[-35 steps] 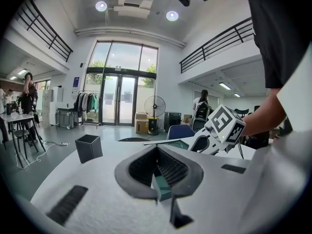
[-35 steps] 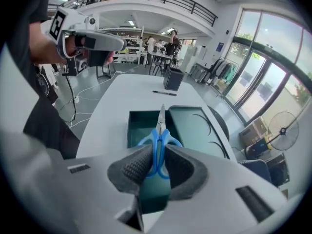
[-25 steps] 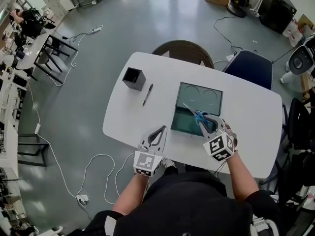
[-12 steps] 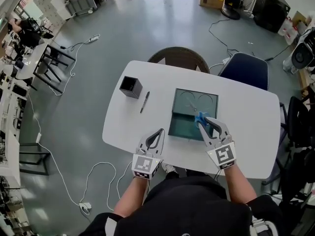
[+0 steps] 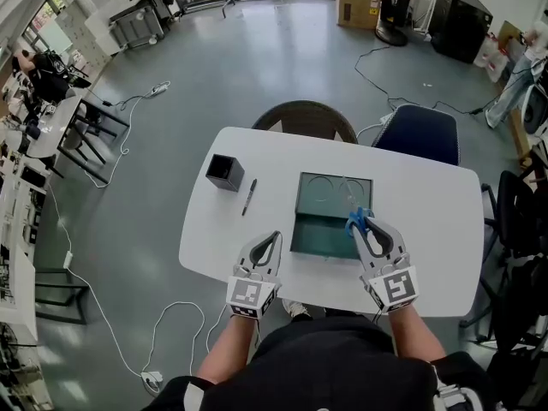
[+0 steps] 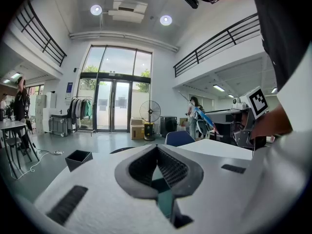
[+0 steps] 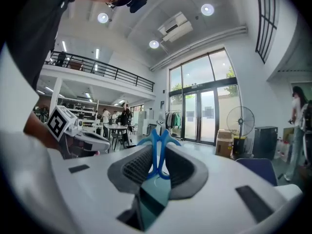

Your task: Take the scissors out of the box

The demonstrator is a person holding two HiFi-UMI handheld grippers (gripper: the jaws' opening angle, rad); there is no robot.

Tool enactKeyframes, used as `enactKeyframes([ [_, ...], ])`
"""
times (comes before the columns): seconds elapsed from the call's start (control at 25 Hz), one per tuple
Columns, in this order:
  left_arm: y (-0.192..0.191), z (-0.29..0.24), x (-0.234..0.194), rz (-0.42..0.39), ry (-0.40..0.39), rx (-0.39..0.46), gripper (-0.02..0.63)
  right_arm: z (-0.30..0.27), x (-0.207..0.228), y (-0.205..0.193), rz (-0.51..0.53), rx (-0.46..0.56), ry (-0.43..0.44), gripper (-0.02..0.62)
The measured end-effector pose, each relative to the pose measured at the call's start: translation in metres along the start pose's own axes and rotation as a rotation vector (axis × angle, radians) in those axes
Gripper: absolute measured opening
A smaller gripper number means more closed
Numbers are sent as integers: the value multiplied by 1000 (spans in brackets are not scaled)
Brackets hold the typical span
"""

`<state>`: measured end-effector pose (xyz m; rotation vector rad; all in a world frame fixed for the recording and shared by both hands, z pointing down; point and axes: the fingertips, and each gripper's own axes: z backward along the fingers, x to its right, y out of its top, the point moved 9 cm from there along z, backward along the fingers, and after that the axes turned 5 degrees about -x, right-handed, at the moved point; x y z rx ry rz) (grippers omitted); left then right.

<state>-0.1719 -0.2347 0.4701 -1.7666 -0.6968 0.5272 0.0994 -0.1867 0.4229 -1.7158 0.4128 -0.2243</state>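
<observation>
Where my right gripper (image 5: 366, 224) stands over the lower right corner of the box (image 5: 318, 238), its jaws are clenched on the scissors (image 5: 356, 219). The ribbed grey pads (image 7: 134, 167) press on the smooth blue plastic handles from both sides. The scissors are clear of the box, held above it. Seen from the left gripper view, their long axis is tilted, with the thin blades running towards the upper left of the frame and away from the gripper. In the right gripper view the handles stand near upright in mid-frame.

My left gripper (image 5: 272, 236) sits at centre-left near the table's lower edge, jaws closed tip to tip on nothing.

The box is flat and dark teal, lying open in two square halves. The table (image 5: 428, 212) is white, smooth and round-cornered. A black square cup (image 5: 224, 171) and a slim pen (image 5: 248, 197) lie left of the box.
</observation>
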Motion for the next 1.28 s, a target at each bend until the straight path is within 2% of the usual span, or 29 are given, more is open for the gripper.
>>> enactKeyframes([
  [0.32, 16, -5, 3, -13, -13, 23, 6, 21, 13, 15, -32, 131, -159, 89],
  [0.48, 17, -9, 6, -16, -30, 26, 6, 26, 17, 16, -33, 165, -207, 89],
  [0.84, 17, -15, 9, -22, -48, 44, 6, 29, 19, 9, -40, 160, -232, 89],
  [1.28, 19, -20, 16, -27, -58, 53, 6, 30, 24, 10, -26, 159, -219, 89],
])
